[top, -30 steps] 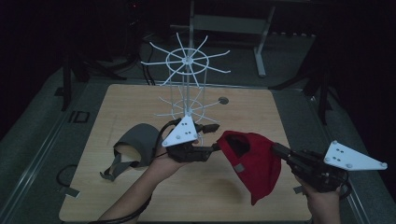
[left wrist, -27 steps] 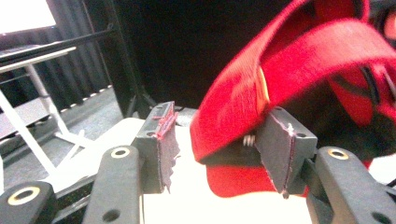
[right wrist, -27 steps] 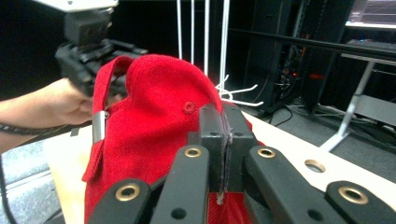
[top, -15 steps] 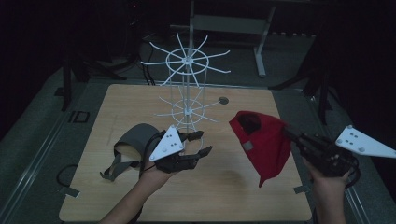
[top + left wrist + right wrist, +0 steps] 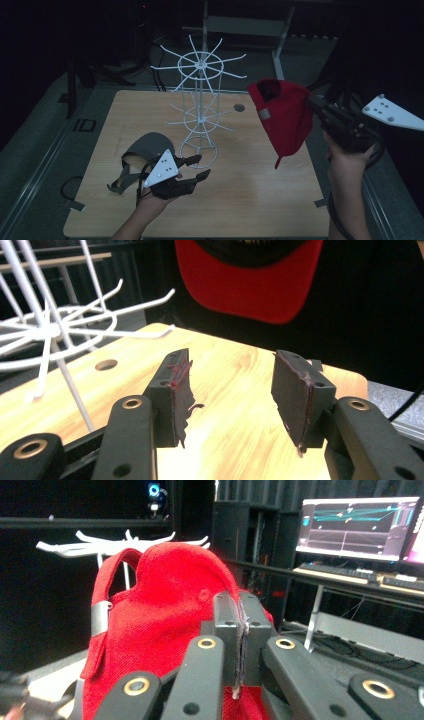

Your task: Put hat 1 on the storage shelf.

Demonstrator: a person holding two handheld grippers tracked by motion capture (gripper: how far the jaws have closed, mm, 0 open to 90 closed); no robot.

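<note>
From the high view, the right gripper is holding a red cap up in the air beyond the right edge of the wooden table, its jaws pinched tight on the cloth at the cap's right side. The cap is hanging with its strap and buckle turned toward the white wire rack, roughly level with the rack's upper ring of prongs and a little apart from them. The rack is standing on the middle of the table. The left gripper is hovering low over the table just beside the rack's base, its jaws standing partly apart with nothing between them. A grey cap is lying on the table just behind that gripper, close to the person's left hand.

In the left gripper view, the two black pads are sitting a moderate way apart over bare wood, gripping nothing. The rack's prongs are spreading across the left side, and the red cap's brim is hanging in the air at the top of the view, well beyond the jaws.

In the right gripper view, the jaws are pressing together on the red cap, with the fabric caught between the pads. The cap's strap and grey buckle are facing left, and the rack's top prongs are showing behind it.
</note>
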